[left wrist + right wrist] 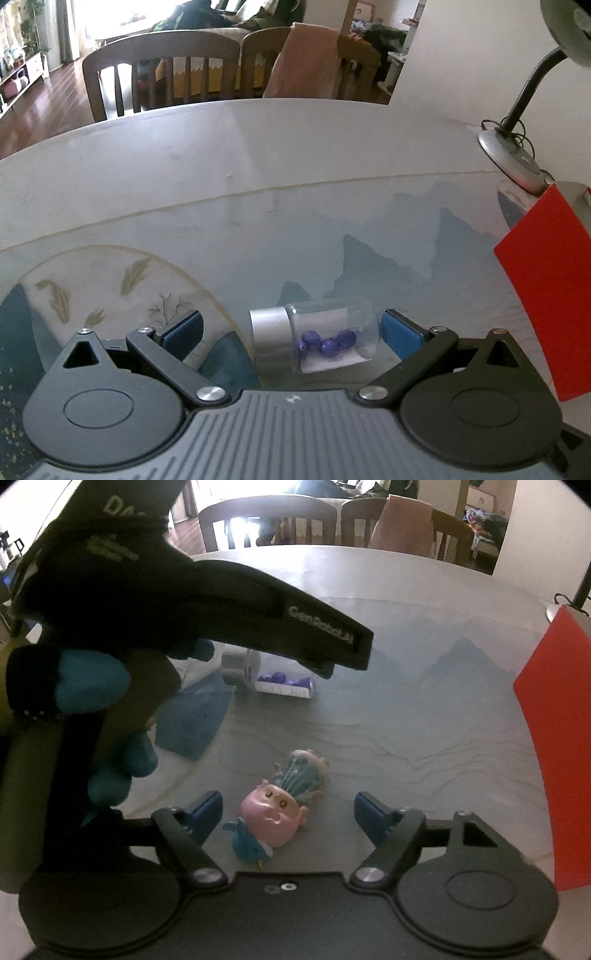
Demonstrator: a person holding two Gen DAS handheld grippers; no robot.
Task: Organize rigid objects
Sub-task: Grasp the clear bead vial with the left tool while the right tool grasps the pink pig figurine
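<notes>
Spread right claw (288, 812) astride pink-faced, teal-haired figurine (277, 808); spread left claw (291, 328) flanking silver-capped clear jar (314, 338).

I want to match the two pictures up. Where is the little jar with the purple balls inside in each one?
Left wrist view: the jar lies on its side low in the middle, between the open fingers of the left gripper.
Right wrist view: the jar lies farther off, above the middle, under the dark left gripper body.
Shared landmark: the red box at the right edge of both.
</notes>
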